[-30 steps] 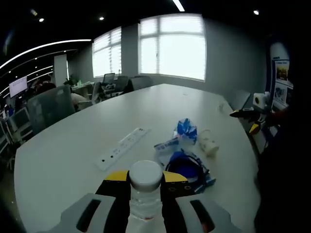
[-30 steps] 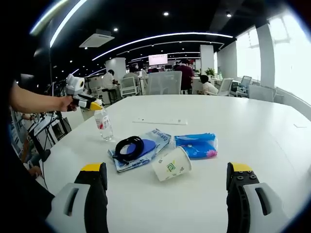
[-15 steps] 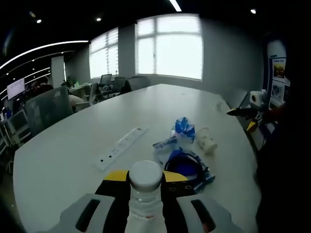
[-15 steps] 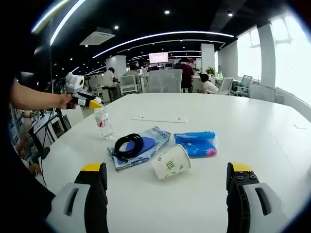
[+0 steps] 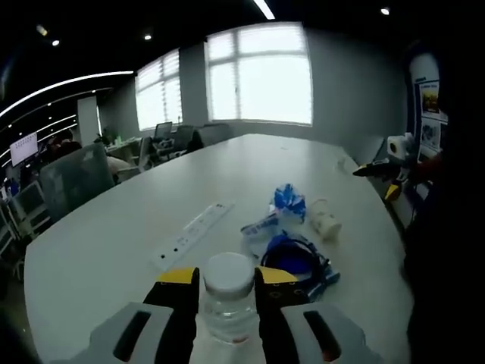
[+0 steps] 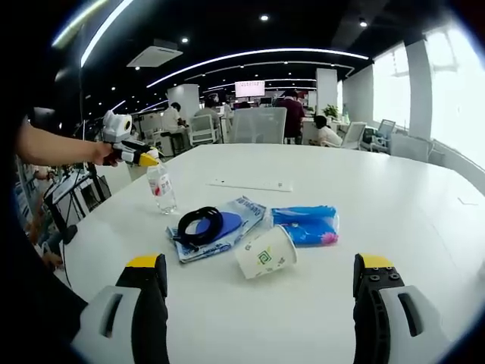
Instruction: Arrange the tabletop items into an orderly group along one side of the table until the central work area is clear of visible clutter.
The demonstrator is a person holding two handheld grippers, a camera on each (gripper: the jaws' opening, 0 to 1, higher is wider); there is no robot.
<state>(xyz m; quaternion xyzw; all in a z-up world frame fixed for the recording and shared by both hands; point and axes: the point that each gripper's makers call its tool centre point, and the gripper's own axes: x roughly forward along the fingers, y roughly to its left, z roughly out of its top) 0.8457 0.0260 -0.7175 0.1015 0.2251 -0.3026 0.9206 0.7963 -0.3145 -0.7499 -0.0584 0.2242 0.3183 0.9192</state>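
A clear water bottle (image 5: 226,297) with a white cap stands between the jaws of my left gripper (image 5: 227,299), which is shut on its neck. In the right gripper view the bottle (image 6: 161,189) stands upright on the white table (image 6: 394,220) at the left, with the left gripper (image 6: 141,158) at its top. Beside it lie a blue pouch with a black cable coil (image 6: 201,225), a tipped paper cup (image 6: 266,252), a blue tissue pack (image 6: 307,224) and a white power strip (image 6: 251,184). My right gripper (image 6: 261,303) is open over bare table, short of the cup.
The power strip (image 5: 190,231), pouch (image 5: 292,258), tissue pack (image 5: 289,202) and cup (image 5: 324,221) lie mid-table in the left gripper view. The right gripper (image 5: 388,170) hangs at the table's right edge. Office chairs, desks and people are beyond the far edge.
The bottle sits slightly lower between the left jaws and more of its shoulder shows. The right gripper view has barely shifted, and the items on the table have stayed put.
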